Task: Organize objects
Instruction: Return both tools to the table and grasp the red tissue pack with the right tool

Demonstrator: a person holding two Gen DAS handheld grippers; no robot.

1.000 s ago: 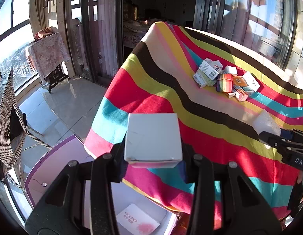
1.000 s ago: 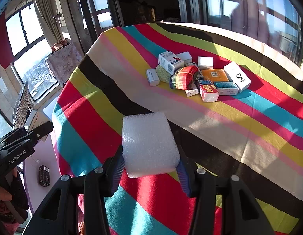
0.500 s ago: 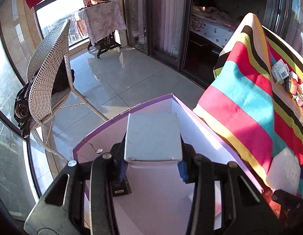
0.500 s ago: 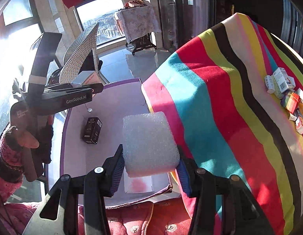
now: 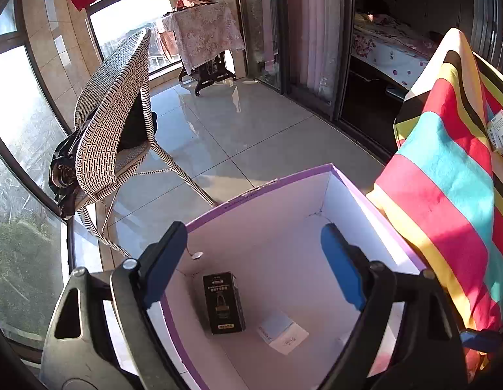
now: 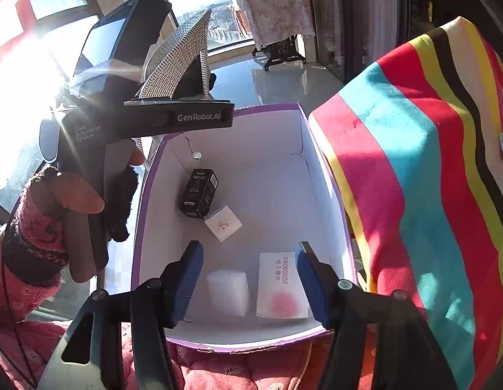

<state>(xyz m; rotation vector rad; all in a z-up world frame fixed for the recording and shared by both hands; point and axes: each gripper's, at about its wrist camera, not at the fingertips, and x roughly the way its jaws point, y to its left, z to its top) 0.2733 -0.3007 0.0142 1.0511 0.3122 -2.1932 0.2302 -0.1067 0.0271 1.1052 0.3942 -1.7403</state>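
The purple-rimmed box [image 6: 218,346] fills the lower middle of both wrist views, where a second ago each showed the striped bench [image 6: 414,178] and its scatter of small packages. That bench now hangs at the right edge of the frame.

The left gripper [image 5: 254,253] held a white carton a moment ago; its jaws are now opening with nothing between them, and the small white carton [image 5: 282,333] lies on the box floor in the lower centre, just beside the black box [image 5: 223,302].

The right gripper [image 6: 249,276] carried the foam block [image 6: 228,289]; its jaws are opening too, and the block sits below and between them, apparently free, next to a white card with a pink smudge [image 6: 280,289].

Two items are delivered, then. More remain on the bench, so the sorting is likely far from finished.
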